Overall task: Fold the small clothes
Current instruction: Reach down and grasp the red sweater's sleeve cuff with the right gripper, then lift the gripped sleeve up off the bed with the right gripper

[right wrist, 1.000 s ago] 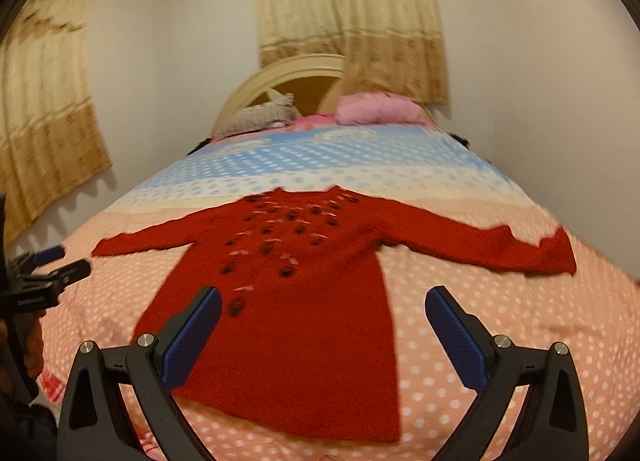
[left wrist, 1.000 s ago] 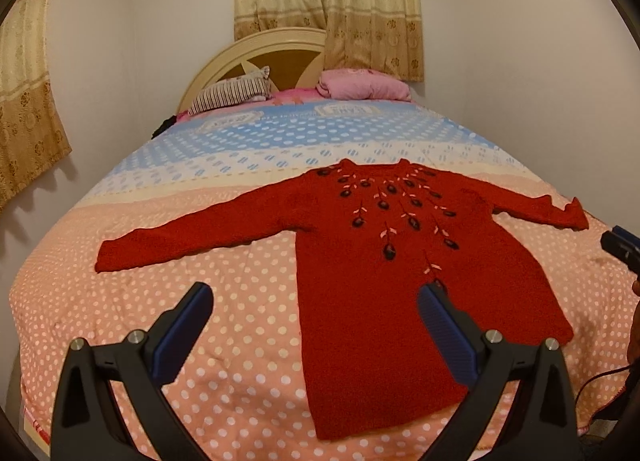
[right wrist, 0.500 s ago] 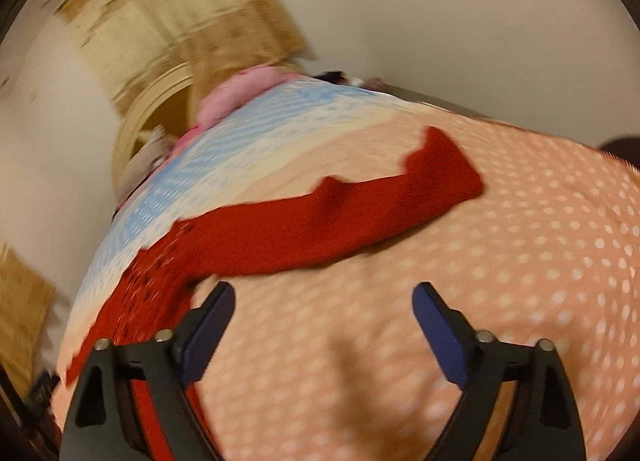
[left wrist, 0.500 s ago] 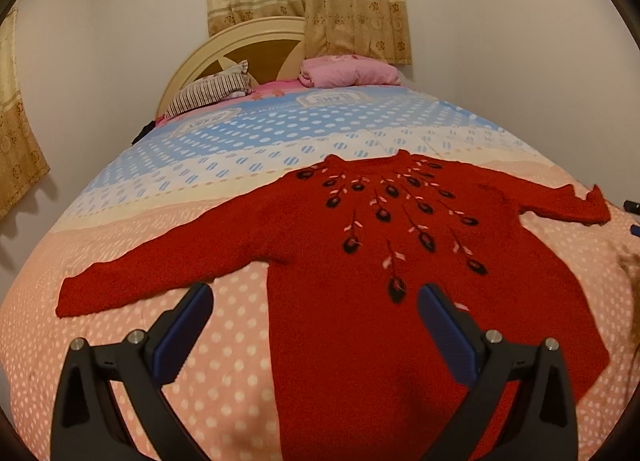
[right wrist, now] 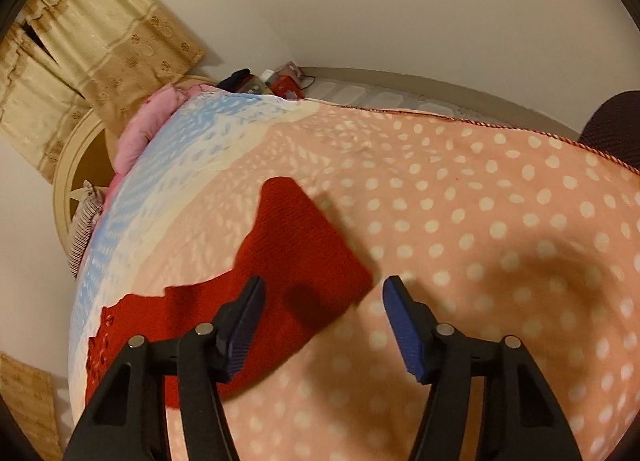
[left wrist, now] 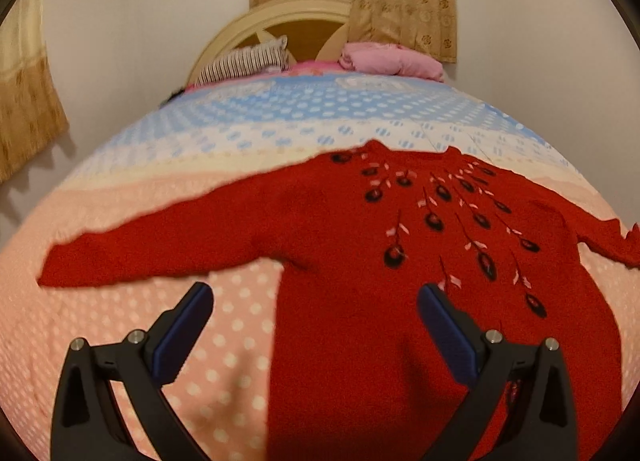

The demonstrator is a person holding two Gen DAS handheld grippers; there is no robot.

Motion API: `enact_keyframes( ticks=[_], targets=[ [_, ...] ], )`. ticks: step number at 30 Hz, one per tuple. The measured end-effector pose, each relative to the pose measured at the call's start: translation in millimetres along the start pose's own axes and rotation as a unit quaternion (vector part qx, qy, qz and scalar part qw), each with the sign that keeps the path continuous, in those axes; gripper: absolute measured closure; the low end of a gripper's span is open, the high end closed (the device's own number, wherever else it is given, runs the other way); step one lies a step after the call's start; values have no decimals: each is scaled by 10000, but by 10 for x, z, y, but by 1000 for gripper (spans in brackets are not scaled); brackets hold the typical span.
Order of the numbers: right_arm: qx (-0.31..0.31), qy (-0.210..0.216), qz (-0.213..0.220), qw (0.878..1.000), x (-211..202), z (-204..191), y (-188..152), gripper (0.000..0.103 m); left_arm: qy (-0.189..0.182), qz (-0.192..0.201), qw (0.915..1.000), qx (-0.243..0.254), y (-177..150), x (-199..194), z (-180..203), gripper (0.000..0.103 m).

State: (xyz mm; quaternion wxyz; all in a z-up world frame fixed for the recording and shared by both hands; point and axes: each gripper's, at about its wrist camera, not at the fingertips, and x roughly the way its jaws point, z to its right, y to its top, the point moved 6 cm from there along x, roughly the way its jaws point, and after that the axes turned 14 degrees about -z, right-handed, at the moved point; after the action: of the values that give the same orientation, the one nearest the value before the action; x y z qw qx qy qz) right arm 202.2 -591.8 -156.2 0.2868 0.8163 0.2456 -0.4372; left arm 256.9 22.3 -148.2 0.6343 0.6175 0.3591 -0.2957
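Observation:
A red knit sweater (left wrist: 360, 261) with dark embroidered flowers lies flat, face up, on the bed with both sleeves spread out. My left gripper (left wrist: 316, 321) is open and empty, above the sweater's left side near the armpit. Its left sleeve (left wrist: 152, 249) stretches out to the left. In the right wrist view the right sleeve's cuff (right wrist: 304, 253) lies on the blanket. My right gripper (right wrist: 322, 313) is open and empty, just above the cuff's end, with its left finger over the sleeve.
The bed has a pink polka-dot blanket (right wrist: 480, 241) turning blue (left wrist: 320, 109) toward the headboard (left wrist: 280, 29). A striped pillow (left wrist: 244, 61) and a pink pillow (left wrist: 392, 61) lie at the head. Walls and curtains surround it. Small items (right wrist: 276, 83) sit beside the bed.
My left gripper has moved forward and lower over the sweater's left side. My right gripper has swung right and down close to the right sleeve's cuff. Both stay open.

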Motion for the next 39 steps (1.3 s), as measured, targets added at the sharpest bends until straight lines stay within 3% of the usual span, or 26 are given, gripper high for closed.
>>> enact_keyframes(
  ticks=[4,8,9,10,14,26,39],
  targets=[
    [-114,-18,-235,9997,164,-23,72,41,-2,6,10000,2,-80,-23,60,0],
    [-484,-344,-258,9979,249,-74,83,43,-69,64,9999,-114,-130,-97,53,0],
    [-548,-408,-247,9974,246,-86,76,67,-116,57,9998,-131,-139,-105,51,0],
    [-591,-360,-269,9972,235,-95,64,83,-146,49,9998,-134,-147,-110,49,0],
    [-748,36,-125,9971,40,-208,-36,86,-145,38,9998,-113,-170,-127,51,0],
    [-1389,347,1260,9817,-1177,-848,-77,87,-417,173,9988,-207,-215,-321,-12,0],
    [-2523,322,1519,9551,-1353,-2314,-229,87,-220,319,9991,-155,-175,-362,-182,0]
  ],
)
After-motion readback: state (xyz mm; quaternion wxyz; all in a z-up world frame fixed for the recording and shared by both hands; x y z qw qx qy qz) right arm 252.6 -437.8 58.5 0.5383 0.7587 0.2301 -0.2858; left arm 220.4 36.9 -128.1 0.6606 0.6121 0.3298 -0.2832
